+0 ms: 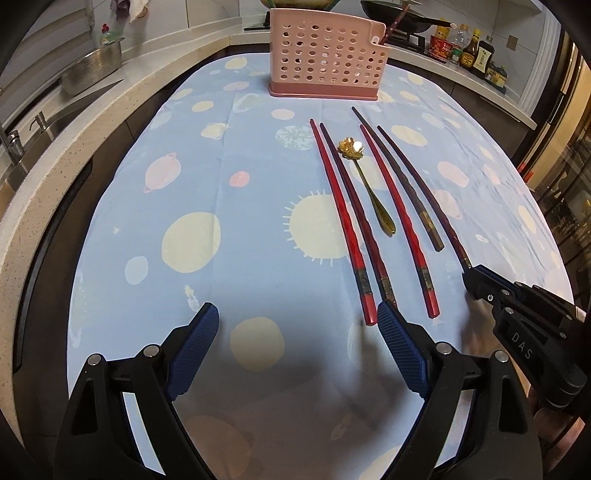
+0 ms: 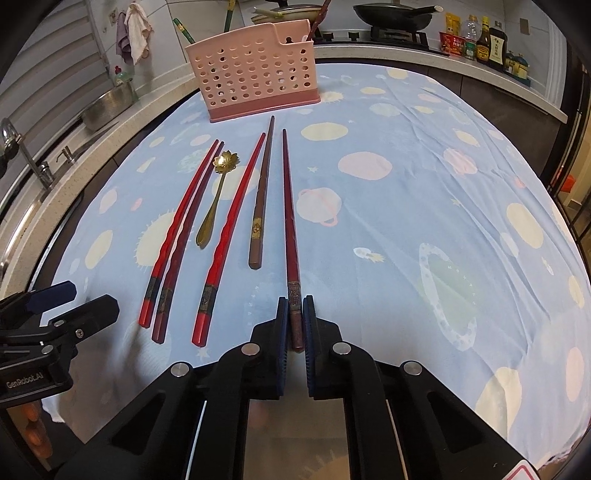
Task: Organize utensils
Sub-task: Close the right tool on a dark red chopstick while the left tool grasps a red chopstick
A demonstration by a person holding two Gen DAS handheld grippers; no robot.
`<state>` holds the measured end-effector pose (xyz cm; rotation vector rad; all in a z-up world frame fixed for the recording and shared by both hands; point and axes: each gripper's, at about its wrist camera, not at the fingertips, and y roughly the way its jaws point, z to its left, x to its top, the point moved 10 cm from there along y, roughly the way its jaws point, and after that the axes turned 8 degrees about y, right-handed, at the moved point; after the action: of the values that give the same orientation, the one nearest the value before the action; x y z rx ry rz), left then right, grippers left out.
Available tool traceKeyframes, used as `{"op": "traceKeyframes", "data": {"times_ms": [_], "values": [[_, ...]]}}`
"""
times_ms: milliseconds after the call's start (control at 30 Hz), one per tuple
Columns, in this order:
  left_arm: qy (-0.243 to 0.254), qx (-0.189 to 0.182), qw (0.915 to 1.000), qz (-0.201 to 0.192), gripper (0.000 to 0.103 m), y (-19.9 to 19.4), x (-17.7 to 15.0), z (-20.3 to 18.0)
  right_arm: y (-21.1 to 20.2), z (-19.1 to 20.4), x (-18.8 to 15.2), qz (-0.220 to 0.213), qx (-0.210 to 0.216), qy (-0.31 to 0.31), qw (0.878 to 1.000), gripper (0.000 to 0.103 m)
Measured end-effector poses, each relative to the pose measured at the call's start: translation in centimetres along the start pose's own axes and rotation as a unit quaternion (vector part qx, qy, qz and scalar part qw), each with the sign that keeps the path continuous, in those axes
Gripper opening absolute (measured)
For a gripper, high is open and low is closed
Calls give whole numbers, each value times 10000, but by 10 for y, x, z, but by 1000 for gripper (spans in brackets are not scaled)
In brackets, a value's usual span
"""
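Observation:
Several red and dark chopsticks lie side by side on the blue tablecloth [image 2: 406, 221], with a gold flower spoon [image 2: 216, 192] among them. My right gripper [image 2: 295, 306] is shut on the thick end of the rightmost dark red chopstick [image 2: 290, 221], which still lies along the cloth. It shows in the left wrist view [image 1: 476, 280] at the right. My left gripper [image 1: 295, 321] is open and empty, just short of the near ends of the red chopsticks [image 1: 343, 221]. A pink perforated utensil holder [image 2: 255, 77] stands at the far side, one chopstick inside it.
A counter with a sink, faucet [image 2: 22, 155] and steel colander [image 2: 107, 103] runs along the left. A stove with a black pan [image 2: 391, 14] and sauce bottles [image 2: 484, 40] stand behind the table. The cloth's right half holds no objects.

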<state>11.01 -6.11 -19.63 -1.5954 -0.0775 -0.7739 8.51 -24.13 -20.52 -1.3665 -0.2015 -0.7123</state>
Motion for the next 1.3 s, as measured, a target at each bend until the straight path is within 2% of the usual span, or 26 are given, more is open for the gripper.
{"op": "traceKeyframes", "data": {"times_ms": [233, 367, 600, 700, 767, 833, 967, 1100, 1300], "values": [[89, -38, 9999, 51, 81, 17, 5, -11, -4, -4, -6, 30, 41, 70, 10000, 7], [87, 43, 9999, 136, 77, 27, 4, -9, -4, -5, -6, 38, 59, 79, 9999, 7], [172, 247, 9995, 98, 77, 29, 5, -7, -4, -5, -6, 33, 60, 69, 10000, 7], [234, 259, 9994, 27, 62, 26, 6, -9, -4, -5, -7, 32, 64, 79, 9999, 7], [267, 212, 9994, 3, 44, 24, 6, -11, -4, -5, -7, 31, 58, 70, 10000, 7], [287, 147, 9995, -10, 30, 21, 5, -13, -4, -4, -7, 32, 64, 61, 10000, 7], [210, -31, 9998, 2, 9, 18, 3, -11, -8, -4, -10, 27, 72, 47, 10000, 7], [116, -215, 9997, 27, 7, 15, -2, -10, -12, -3, -13, 5, 67, 39, 10000, 7], [39, -249, 9997, -9, 7, 6, -7, -4, -26, -1, -13, -99, 98, 46, 9999, 7]]}}
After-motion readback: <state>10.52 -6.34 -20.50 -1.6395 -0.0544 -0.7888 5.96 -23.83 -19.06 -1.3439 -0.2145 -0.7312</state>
